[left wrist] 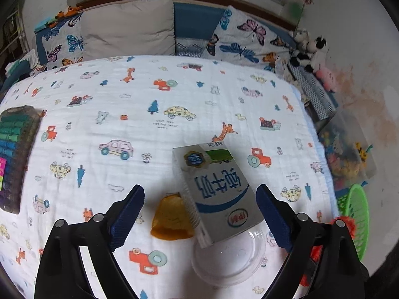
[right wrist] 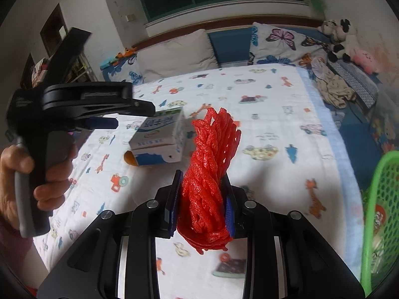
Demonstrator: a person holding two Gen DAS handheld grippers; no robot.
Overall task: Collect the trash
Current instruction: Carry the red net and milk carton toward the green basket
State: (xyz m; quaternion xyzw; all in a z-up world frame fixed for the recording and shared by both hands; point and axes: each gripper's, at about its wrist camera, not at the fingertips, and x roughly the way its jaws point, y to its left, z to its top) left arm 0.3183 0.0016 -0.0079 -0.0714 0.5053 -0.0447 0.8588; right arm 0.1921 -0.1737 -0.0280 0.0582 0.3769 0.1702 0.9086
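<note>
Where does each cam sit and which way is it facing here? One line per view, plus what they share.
Left wrist: on the left gripper, aimed down over the bed; open jaws stand either side of the milk carton, orange scrap and clear bowl.
Right wrist: on the right gripper, facing the headboard; shut on the red foam net; a hand holds the other gripper at left.
Shared: milk carton, orange scrap, green basket, printed bedsheet.

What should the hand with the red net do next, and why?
Probably carry the red foam net sideways to the green basket and drop it in. The right gripper is shut on it, and the basket stands just off the bed's edge on that side.
</note>
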